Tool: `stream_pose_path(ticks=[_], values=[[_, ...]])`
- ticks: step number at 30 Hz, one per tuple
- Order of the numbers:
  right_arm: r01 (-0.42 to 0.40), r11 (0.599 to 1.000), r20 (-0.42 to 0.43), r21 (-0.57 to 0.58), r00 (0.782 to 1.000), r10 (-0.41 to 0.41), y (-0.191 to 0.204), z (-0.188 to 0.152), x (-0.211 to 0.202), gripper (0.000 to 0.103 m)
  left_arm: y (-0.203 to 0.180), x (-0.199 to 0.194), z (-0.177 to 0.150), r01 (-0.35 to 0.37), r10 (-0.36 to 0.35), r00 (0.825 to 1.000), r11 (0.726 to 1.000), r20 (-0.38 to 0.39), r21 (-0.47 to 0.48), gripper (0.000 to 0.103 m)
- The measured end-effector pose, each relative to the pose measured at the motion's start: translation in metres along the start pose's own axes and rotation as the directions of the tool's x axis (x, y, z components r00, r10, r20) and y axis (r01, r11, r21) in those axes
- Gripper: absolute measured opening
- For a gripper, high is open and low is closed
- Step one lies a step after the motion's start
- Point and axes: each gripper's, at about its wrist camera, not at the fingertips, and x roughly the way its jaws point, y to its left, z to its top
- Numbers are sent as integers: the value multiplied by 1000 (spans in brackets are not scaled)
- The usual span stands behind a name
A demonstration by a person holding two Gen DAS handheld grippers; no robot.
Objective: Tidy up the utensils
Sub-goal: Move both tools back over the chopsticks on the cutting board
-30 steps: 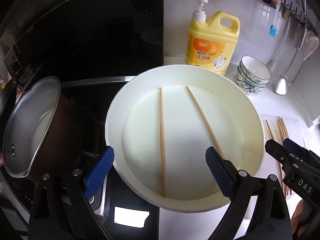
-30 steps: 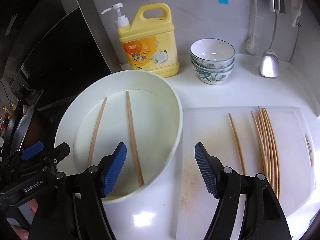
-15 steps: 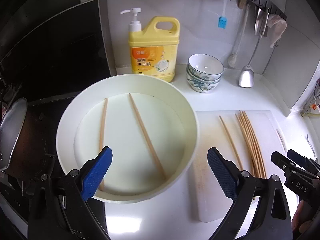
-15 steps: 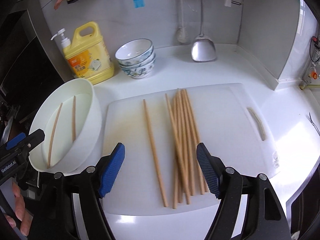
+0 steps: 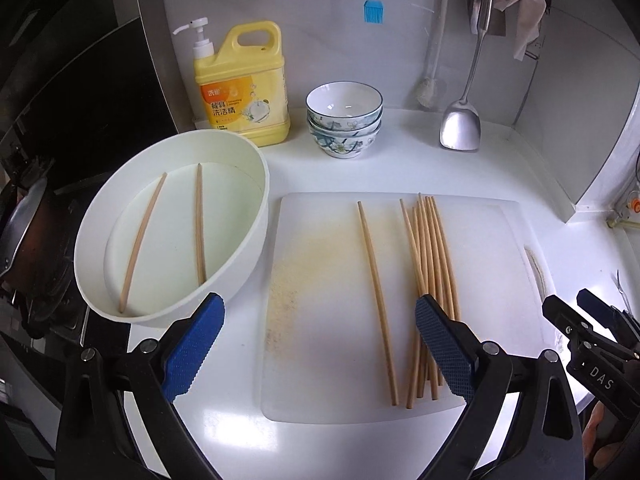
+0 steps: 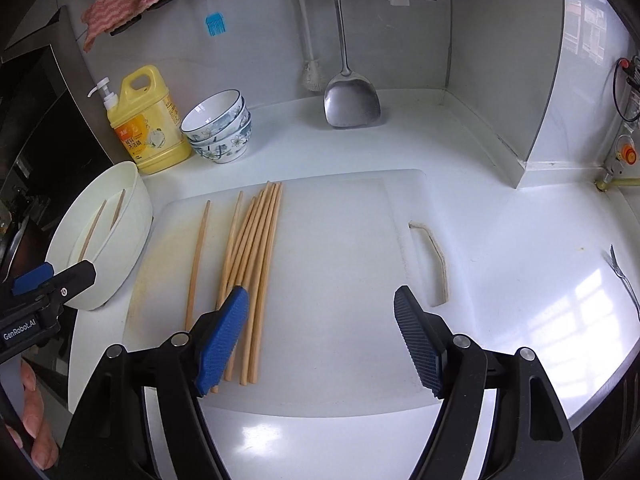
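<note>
A white cutting board lies on the counter. On it lie a bundle of several wooden chopsticks and one single chopstick to their left. A white basin left of the board holds two chopsticks. My left gripper is open and empty above the board's near edge. My right gripper is open and empty above the board, right of the bundle.
A yellow detergent bottle, stacked bowls and a hanging metal spatula stand along the back wall. A stove with a pot is at the left. A fork lies on the counter at the right.
Both grippers have swung to the right, from over the basin to over the cutting board. Both stay open and empty. Nothing on the counter has moved.
</note>
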Motion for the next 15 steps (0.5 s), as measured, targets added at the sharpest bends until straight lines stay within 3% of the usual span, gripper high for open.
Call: stream_pose_path(ticks=[5, 15], values=[[-32, 999, -7, -10, 999, 32, -2, 3, 10, 72, -10, 9, -5, 1, -2, 1000, 1000, -25, -14, 96], [-18, 1000, -7, -24, 1000, 18, 15, -1, 60, 72, -13, 64, -13, 3, -2, 1000, 1000, 9, -23, 96]])
